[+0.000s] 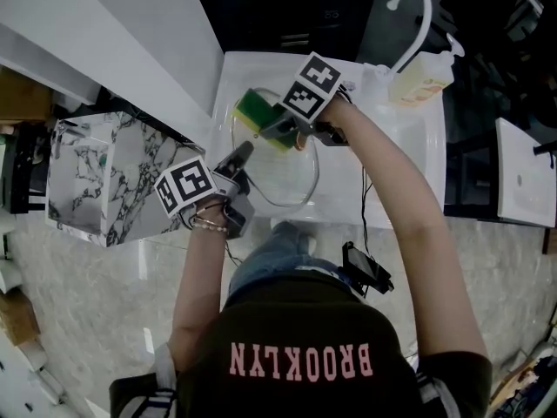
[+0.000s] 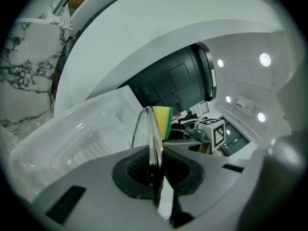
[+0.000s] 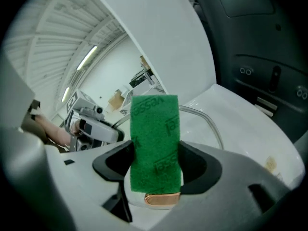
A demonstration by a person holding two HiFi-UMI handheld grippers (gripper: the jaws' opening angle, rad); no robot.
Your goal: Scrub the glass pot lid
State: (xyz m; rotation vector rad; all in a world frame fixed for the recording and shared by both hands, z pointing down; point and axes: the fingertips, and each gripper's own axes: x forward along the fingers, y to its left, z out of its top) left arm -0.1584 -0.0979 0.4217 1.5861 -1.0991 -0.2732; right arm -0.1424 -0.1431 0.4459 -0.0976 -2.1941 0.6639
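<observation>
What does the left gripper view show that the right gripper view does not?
Only the left gripper view: the left tool shut on the glass lid, seen edge-on, and the yellow side of the sponge. Only the right gripper view: the right tool shut on the sponge, its broad green face toward the camera. Both: the glass lid and the sponge.

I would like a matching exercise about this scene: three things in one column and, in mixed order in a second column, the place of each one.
Things:
1. sponge
2. glass pot lid
3. soap bottle

Places:
a. beside the white tap
b. clamped in the right gripper
c. rim held in the left gripper

Pairs: 1-b, 2-c, 3-a.
</observation>
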